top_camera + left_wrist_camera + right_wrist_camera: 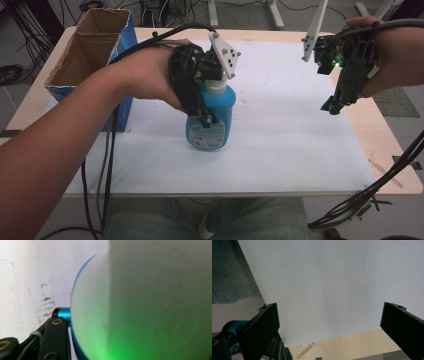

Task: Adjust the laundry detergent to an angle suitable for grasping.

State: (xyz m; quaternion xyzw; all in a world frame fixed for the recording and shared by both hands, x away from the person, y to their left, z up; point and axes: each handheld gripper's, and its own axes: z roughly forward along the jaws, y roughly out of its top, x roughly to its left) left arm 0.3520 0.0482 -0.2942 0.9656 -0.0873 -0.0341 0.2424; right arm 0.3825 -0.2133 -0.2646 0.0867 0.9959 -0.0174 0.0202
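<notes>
A blue plastic bottle [212, 127] with a white neck stands upright over the middle of the white sheet [280, 145]. I cannot tell whether its base touches the sheet. My left gripper [206, 120] comes in from the left and is shut on the bottle's upper body. In the left gripper view the bottle's blurred white top [140, 300] looms close, lit green, with one black jaw at its left. My right gripper [332, 107] hangs open above the table's right edge, pointing down. Its jaws stand wide apart with nothing between them [332, 322].
An open cardboard box [95, 47] with blue sides stands at the table's far left corner, just behind my left forearm. The wooden table edge [387, 150] shows to the right of the sheet. Black cables trail from both grippers.
</notes>
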